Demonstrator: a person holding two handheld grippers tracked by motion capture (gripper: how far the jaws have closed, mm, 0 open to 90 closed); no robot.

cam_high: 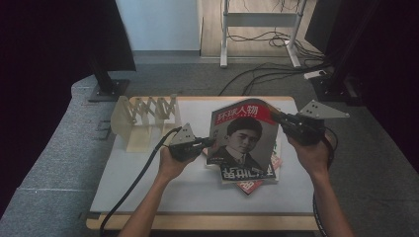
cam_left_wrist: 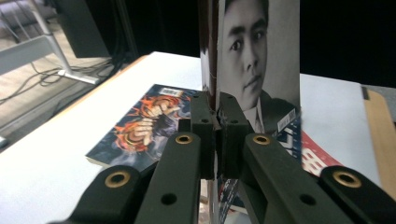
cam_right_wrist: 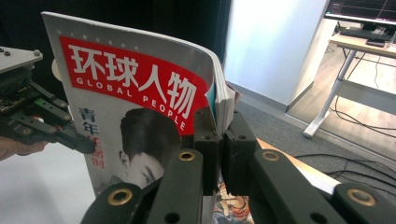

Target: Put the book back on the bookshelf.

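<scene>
A magazine (cam_high: 242, 140) with a red title band and a portrait cover is held up off the white table (cam_high: 197, 192), tilted toward me. My left gripper (cam_high: 210, 143) is shut on its left edge; in the left gripper view the jaws (cam_left_wrist: 217, 109) pinch the pages (cam_left_wrist: 261, 56) edge-on. My right gripper (cam_high: 275, 117) is shut on the top right corner by the spine. In the right gripper view its jaws (cam_right_wrist: 223, 130) clamp the curled page stack (cam_right_wrist: 135, 88), and the left gripper (cam_right_wrist: 84, 144) shows at the far edge.
More magazines lie under the held one: a flame-cover one (cam_left_wrist: 144, 126) and a red one (cam_high: 252, 185). A cream folding rack (cam_high: 143, 118) stands at the table's back left. Monitor stands (cam_high: 106, 84) and floor cables (cam_high: 267, 69) lie beyond the table.
</scene>
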